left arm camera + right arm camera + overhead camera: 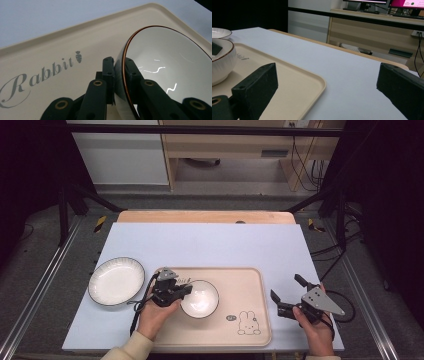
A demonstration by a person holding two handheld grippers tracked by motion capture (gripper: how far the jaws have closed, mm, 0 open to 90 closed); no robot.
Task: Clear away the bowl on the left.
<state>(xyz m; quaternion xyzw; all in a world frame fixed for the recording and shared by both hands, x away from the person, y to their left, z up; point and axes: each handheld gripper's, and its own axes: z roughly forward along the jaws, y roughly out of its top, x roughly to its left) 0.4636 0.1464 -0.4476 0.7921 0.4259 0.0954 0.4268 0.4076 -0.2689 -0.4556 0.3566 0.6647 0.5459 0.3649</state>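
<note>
A white bowl (200, 298) with a thin brown rim rests on the beige tray (247, 285). My left gripper (186, 290) is shut on the bowl's left rim. In the left gripper view the rim of the bowl (165, 62) is pinched between the two jaws, one inside and one outside, at the left gripper (120, 67). My right gripper (286, 287) is held open over the table just right of the tray, with nothing between its jaws. The right gripper view shows the bowl (222, 62) at far left, beyond the wide gap of the right gripper (327, 82).
A white ribbed plate (116, 281) with a dark rim lies on the pale blue table cover (210, 245) left of the tray. The tray carries a rabbit drawing (248, 322) at its near right and the word "Rabbit" (40, 77). Dark frame bars flank the table.
</note>
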